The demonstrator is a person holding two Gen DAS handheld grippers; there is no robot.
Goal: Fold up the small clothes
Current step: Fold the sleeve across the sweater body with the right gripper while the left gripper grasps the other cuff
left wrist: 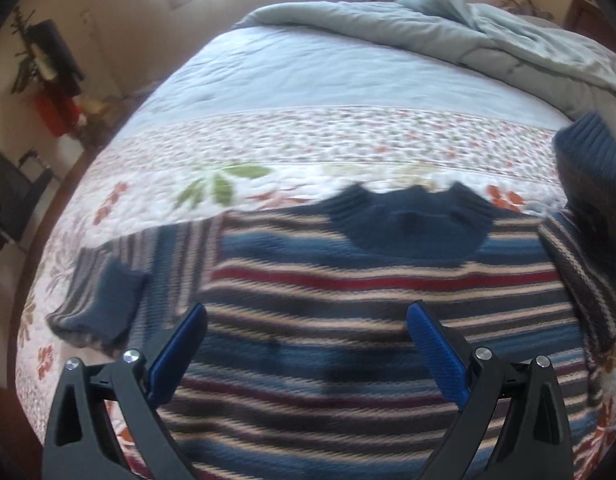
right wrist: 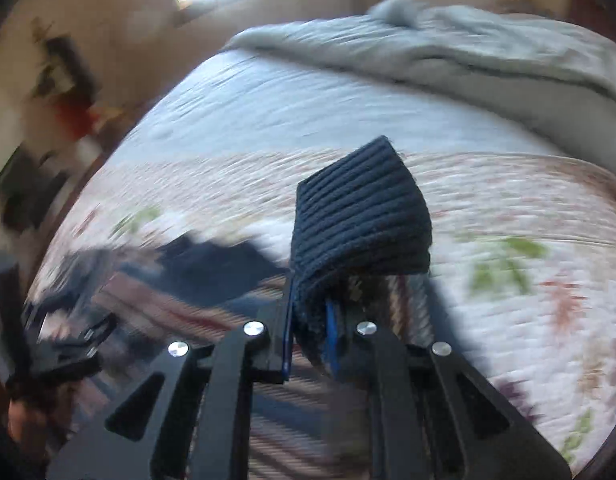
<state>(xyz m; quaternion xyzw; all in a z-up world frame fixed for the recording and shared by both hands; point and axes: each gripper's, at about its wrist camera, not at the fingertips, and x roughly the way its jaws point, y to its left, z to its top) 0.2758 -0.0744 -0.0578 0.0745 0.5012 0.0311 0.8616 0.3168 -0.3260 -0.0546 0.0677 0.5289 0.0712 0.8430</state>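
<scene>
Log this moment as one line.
left tongs: open over sweater | right tongs: shut on cuff, sleeve lifted | other sleeve: flat on bed

The sweater (left wrist: pixel 348 300) has blue, red, cream and dark stripes, with a navy ribbed collar (left wrist: pixel 416 220) and cuffs. The quilt (left wrist: pixel 308 148) is white with floral print, pale blue farther up; the comforter (left wrist: pixel 468 36) is grey.

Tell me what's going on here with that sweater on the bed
A person with a gripper in each hand is folding a small striped sweater laid flat on a floral quilt. The right gripper is shut on the navy cuff of one sleeve and has it lifted off the bed. The left gripper hovers open over the sweater's body, holding nothing. The other sleeve already lies folded in. A grey comforter is bunched at the far end.
</scene>
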